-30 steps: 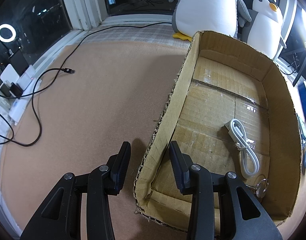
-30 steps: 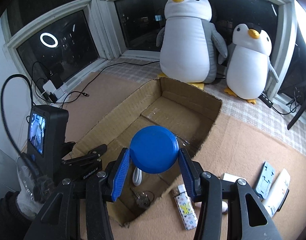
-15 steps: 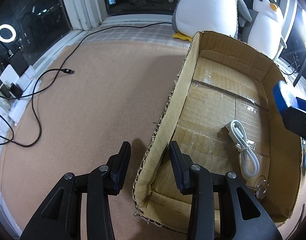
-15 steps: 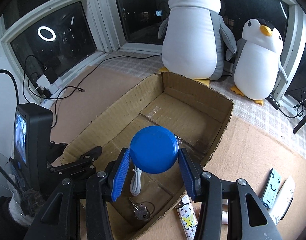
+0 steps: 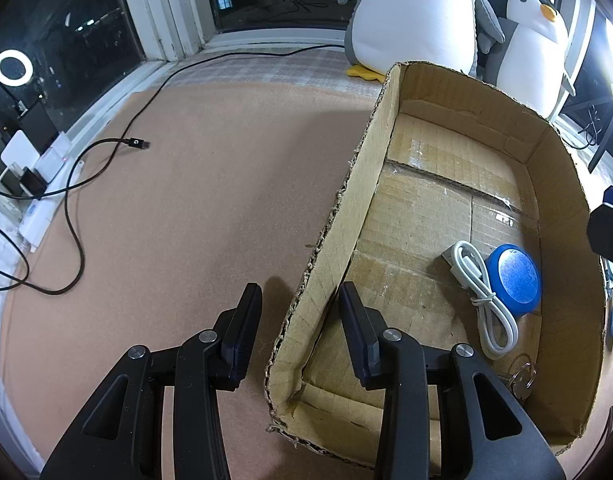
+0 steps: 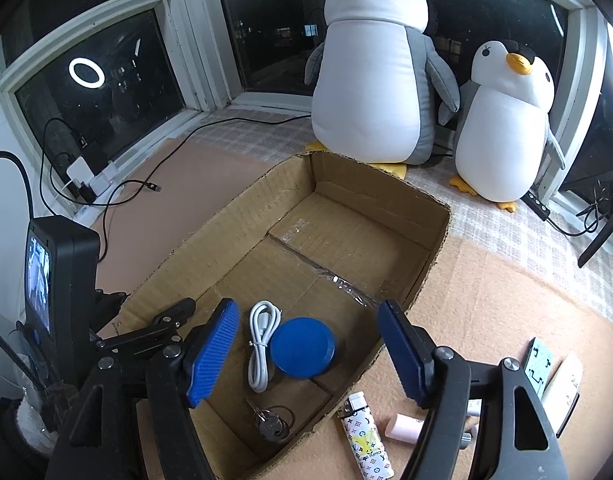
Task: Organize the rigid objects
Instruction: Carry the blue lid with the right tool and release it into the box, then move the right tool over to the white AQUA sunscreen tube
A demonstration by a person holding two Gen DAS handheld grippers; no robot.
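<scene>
Blue disc (image 6: 302,347) lies flat in box (image 6: 434,236); right hand-held gripper (image 6: 308,354) gapes above, left hand-held gripper (image 5: 300,322) straddles wall, apart.

Found the cardboard box (image 6: 434,240) open from above, far half bare; near half crowded by blue disc (image 6: 302,347), white cable (image 6: 260,350), keys (image 6: 271,426), left wall straddled by left claw (image 5: 300,332)

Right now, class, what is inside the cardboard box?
The cardboard box holds a blue disc, a coiled white cable touching it, and a key ring. The near left corner is hidden behind the right hand-held gripper.
</scene>
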